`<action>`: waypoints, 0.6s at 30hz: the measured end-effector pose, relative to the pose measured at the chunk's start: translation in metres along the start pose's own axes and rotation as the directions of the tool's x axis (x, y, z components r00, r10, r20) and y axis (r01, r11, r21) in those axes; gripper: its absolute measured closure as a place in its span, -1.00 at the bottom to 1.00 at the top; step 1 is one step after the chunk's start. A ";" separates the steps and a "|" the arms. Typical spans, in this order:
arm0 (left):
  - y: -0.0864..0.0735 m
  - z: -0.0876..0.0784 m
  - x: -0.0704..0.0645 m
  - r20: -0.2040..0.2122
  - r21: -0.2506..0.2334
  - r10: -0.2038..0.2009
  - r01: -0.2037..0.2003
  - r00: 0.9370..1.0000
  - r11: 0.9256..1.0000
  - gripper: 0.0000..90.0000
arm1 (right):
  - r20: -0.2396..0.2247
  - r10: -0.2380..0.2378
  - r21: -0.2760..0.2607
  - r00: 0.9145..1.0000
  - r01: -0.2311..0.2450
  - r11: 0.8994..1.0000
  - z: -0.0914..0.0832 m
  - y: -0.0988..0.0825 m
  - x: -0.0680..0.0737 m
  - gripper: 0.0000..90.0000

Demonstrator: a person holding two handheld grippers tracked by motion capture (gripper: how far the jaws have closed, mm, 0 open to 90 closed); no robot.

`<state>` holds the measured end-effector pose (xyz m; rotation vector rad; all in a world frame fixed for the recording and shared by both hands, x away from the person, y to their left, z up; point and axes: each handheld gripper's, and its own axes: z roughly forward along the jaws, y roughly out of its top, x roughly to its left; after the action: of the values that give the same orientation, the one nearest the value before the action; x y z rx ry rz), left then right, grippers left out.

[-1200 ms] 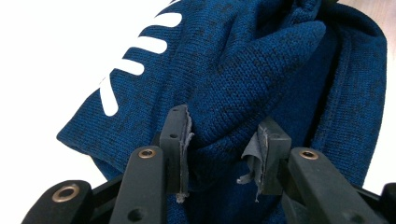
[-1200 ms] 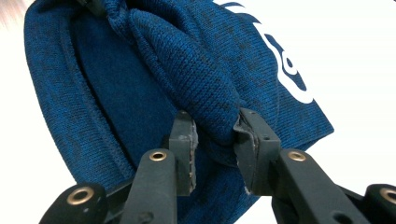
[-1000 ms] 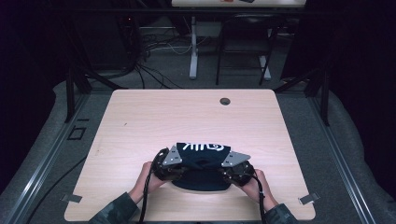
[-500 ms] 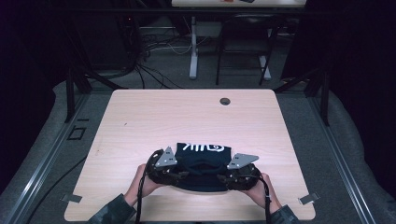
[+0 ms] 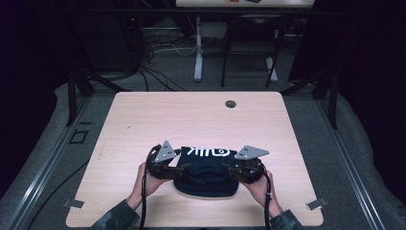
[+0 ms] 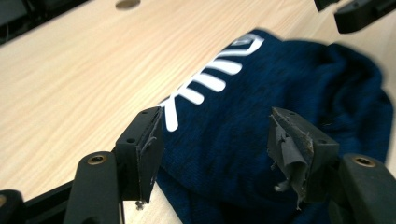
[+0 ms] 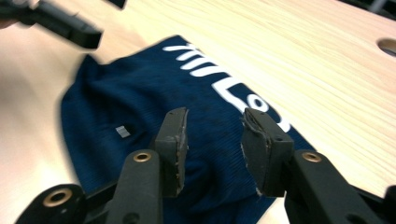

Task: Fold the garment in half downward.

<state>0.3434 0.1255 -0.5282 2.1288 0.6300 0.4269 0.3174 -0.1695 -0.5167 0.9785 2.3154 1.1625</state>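
Garment: dark blue folded garment (image 5: 206, 175) is lying on the table's (image 5: 143, 120) near edge, between both grippers.
Left gripper (image 6: 215, 140): jaws have just been opening, nothing pinched.
Right gripper (image 7: 212, 140): jaws have just been closing, standing apart, gripping nothing.
Advice: both should be biting matching edges.

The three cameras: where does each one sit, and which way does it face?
High view: above the person's side, looking forward and down at the table; forearms, left gripper, right gripper.
Left gripper view: on the left gripper, along its open jaws over the navy garment.
Right gripper view: on the right gripper, over the garment.
All share the garment's white print.
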 end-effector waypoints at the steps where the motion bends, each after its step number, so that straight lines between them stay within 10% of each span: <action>1: -0.001 0.003 0.000 0.002 0.011 0.004 -0.004 1.000 1.000 -0.19 | -0.007 0.008 0.012 1.000 -0.008 1.000 0.005 0.000 -0.001 0.36; 18: -0.027 0.016 -0.016 0.058 0.158 0.077 -0.085 0.995 0.984 -0.25 | -0.081 -0.060 0.222 0.995 0.077 0.972 0.025 -0.024 0.014 -0.11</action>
<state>0.3309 0.1200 -0.5599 2.3172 0.5663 0.3751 0.3124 -0.1555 -0.5511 0.9365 2.5621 0.9392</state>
